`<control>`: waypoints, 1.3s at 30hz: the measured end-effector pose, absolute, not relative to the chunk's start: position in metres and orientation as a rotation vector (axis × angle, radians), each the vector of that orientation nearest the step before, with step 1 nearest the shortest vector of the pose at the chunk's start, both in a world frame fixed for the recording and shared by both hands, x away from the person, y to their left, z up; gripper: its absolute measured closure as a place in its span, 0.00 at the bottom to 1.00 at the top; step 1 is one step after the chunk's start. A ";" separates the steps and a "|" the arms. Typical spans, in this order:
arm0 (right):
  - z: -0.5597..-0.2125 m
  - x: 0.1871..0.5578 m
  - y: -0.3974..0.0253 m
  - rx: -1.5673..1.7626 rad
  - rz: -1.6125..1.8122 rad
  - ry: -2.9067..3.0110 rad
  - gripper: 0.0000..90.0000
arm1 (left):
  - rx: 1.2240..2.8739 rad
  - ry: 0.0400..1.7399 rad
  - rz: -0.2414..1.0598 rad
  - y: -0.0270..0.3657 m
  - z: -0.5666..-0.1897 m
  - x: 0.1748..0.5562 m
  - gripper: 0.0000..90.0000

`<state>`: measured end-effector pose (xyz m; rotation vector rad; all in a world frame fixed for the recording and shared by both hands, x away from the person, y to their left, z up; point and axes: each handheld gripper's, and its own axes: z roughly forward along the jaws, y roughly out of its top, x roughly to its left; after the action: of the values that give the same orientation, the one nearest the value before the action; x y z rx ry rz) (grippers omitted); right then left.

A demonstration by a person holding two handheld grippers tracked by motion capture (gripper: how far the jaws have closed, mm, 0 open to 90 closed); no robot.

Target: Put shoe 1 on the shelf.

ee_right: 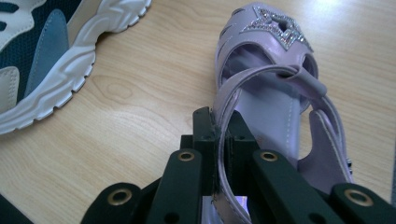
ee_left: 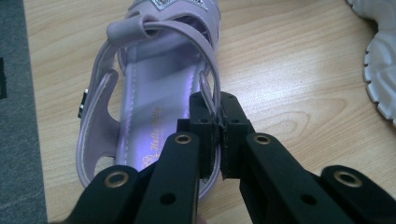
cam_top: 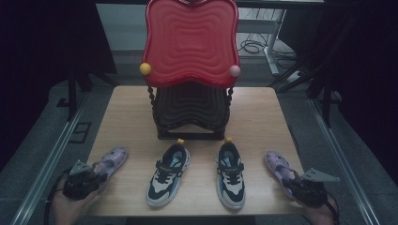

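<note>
Two lilac sandals lie at the table's front corners. My left gripper (cam_top: 96,180) is shut on the inner side strap of the left sandal (cam_top: 111,161); in the left gripper view the jaws (ee_left: 217,122) pinch that strap of the sandal (ee_left: 140,93). My right gripper (cam_top: 292,183) is shut on the strap of the right sandal (cam_top: 277,164); the right gripper view shows its jaws (ee_right: 220,127) clamped on the strap of the sandal (ee_right: 266,88) with a glittery star on the toe. Both sandals rest on the wood.
Two navy-and-white sneakers (cam_top: 168,173) (cam_top: 230,174) stand between the sandals. A dark shoe rack with a red wavy top (cam_top: 190,42) stands at the table's middle back. Table edges (cam_top: 197,213) are close to both hands; grey floor lies around.
</note>
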<state>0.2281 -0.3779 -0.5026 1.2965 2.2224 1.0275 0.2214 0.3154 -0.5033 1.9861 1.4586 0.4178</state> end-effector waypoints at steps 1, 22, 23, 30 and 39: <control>-0.502 0.228 -0.378 1.297 1.033 2.219 0.96 | 1.980 1.459 0.417 0.316 -0.503 0.221 0.96; -0.490 0.225 -0.386 1.309 1.146 2.075 0.96 | 1.876 1.433 0.430 0.315 -0.484 0.214 0.96; -0.489 0.225 -0.386 1.307 1.157 2.069 0.96 | 1.870 1.428 0.431 0.315 -0.483 0.214 0.96; -0.485 0.226 -0.382 1.273 1.236 2.055 0.96 | 1.809 1.379 0.423 0.313 -0.472 0.210 0.96; -0.478 0.232 -0.371 1.224 1.263 2.067 0.96 | 1.794 1.355 0.441 0.310 -0.463 0.210 0.96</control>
<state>0.2317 -0.3714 -0.4784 1.2242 2.0673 1.2629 0.2098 0.3096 -0.4626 1.7945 1.3546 0.4414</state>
